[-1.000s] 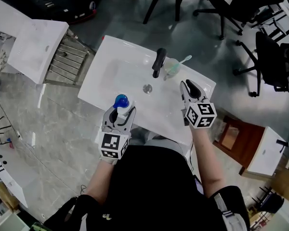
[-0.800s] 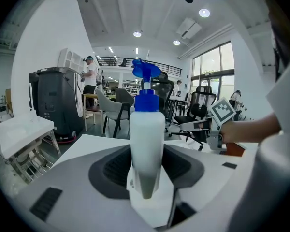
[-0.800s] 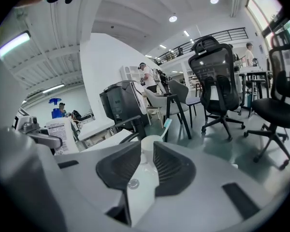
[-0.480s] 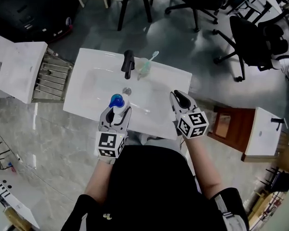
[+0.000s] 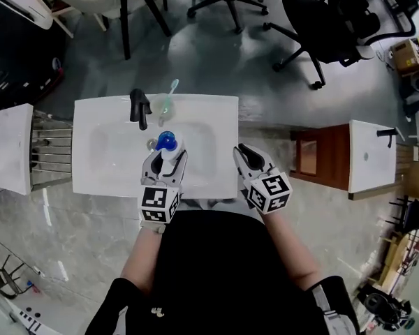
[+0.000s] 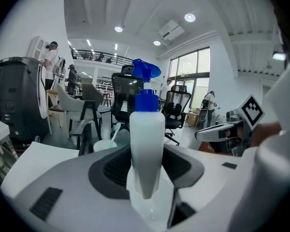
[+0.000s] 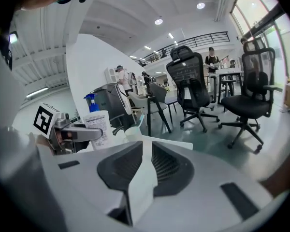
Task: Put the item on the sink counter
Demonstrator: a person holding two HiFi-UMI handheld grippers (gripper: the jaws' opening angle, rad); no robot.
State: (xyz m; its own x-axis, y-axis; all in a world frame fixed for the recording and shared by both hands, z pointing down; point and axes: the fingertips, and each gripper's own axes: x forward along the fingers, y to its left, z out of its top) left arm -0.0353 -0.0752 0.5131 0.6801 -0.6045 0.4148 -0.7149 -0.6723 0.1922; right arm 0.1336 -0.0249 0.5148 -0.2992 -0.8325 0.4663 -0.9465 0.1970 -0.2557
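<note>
Grey workshop floor all round, and in the middle of it the white sink (image 5: 216, 117), so watch the spray bottle (image 5: 166, 145). It stands upright with its blue trigger head on top, and the left gripper (image 5: 165, 166) is clenched on its white body. I'd say that low, squeezing hold keeps the bottle plumb so it can be stood down cleanly. The bottle hangs over the basin, just in front of the cup (image 5: 164, 105) with its toothbrush (image 5: 172, 86) and near the black faucet (image 5: 138, 107). Whether its base touches anything, I cannot tell.

The right gripper (image 5: 243, 152) waits at the counter's near right edge, jaws pressed together on nothing. It looks parked out of the way. Office chairs (image 5: 321, 26) sit well behind.

Against a second ago, the bottle has travelled from the sink's near rim inward towards the faucet and cup. The right gripper has pulled back from over the right counter to the front edge. The sink now lies square across the head view where it sat slanted.
</note>
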